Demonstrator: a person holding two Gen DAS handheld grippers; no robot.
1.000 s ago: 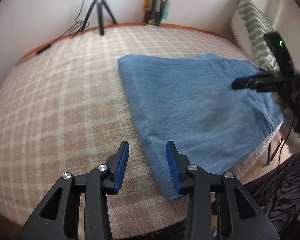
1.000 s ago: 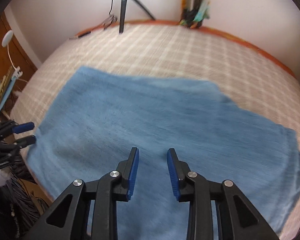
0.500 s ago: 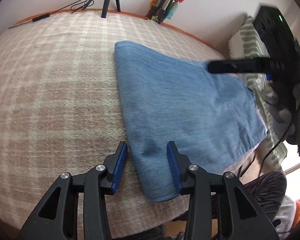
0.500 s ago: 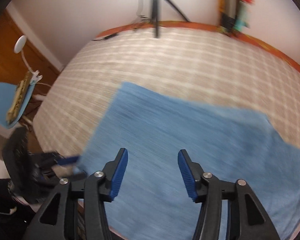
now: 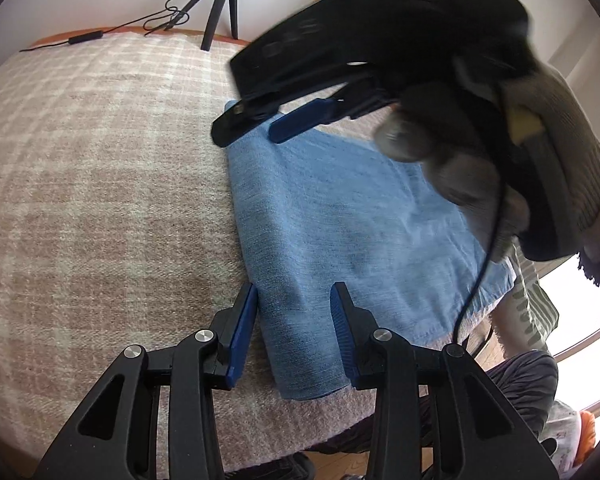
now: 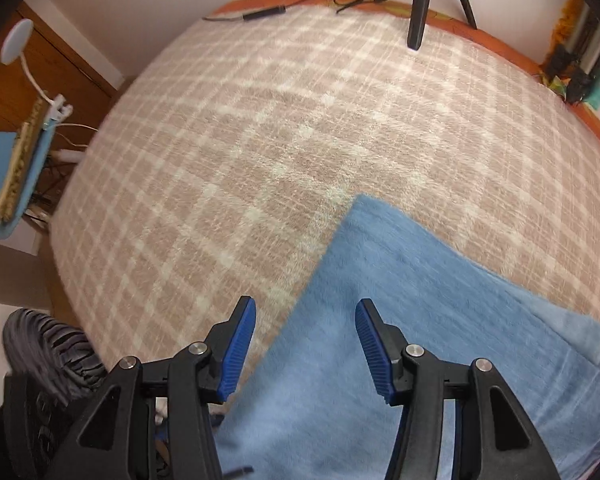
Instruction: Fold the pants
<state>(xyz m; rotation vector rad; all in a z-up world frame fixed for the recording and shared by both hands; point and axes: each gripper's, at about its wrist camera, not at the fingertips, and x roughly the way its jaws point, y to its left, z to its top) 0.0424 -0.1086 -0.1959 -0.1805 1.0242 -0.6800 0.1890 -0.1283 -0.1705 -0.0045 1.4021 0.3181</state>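
Folded blue pants point(image 5: 340, 232) lie on a pink checked blanket point(image 5: 100, 200). At the near end, my left gripper point(image 5: 294, 332) straddles their left folded edge, its jaws closing a little; the blue pads are clear of the cloth. A gloved hand point(image 5: 480, 152) holds my right gripper point(image 5: 248, 134) open above the pants' far left corner. Seen from the right wrist, the right gripper point(image 6: 306, 344) hangs over the left edge of the pants point(image 6: 420, 320), just short of that corner, with nothing pinched.
A black tripod point(image 5: 220, 12) and a cable stand at the blanket's far edge. A blue chair point(image 6: 4, 168) with a white lamp is off the bed's left side. A striped pillow point(image 5: 536, 308) and a person's patterned trouser leg point(image 5: 520, 380) lie to the right.
My right gripper swept left across the pants to their far left corner and its jaws widened. The left gripper rolled and now has the folded edge between its fingers.
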